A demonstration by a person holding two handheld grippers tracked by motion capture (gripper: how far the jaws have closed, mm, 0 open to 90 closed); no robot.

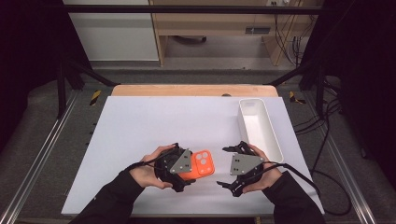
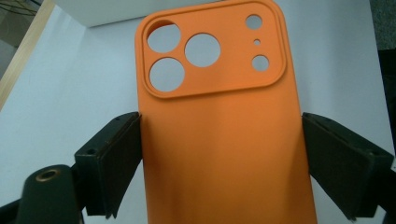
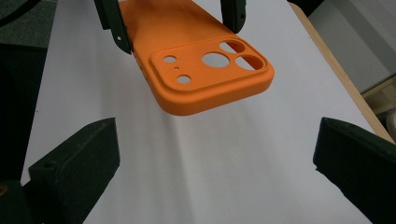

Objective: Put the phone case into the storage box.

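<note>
The left hand-held gripper [image 1: 192, 169] is clenched on an orange phone case [image 1: 202, 164], its two black jaws pressing the case's long sides, as the left gripper view shows, with the camera cut-outs pointing away from the hand. In the right gripper view the case hangs clear of the white table [image 1: 154, 126], its camera end tilted slightly down and casting a soft shadow on the surface, so the pick-up appears already done. The right hand-held gripper [image 1: 225, 166] sits just beside the case with its jaws spread wide and nothing between them, facing the camera end. A white bin [image 1: 270, 135] stands empty at the far right of the table, well apart from the case. Judging from this, the lift is complete and what remains is most likely either a hand-over to the right hand-held gripper or carrying the case to the bin; neither has begun.
</note>
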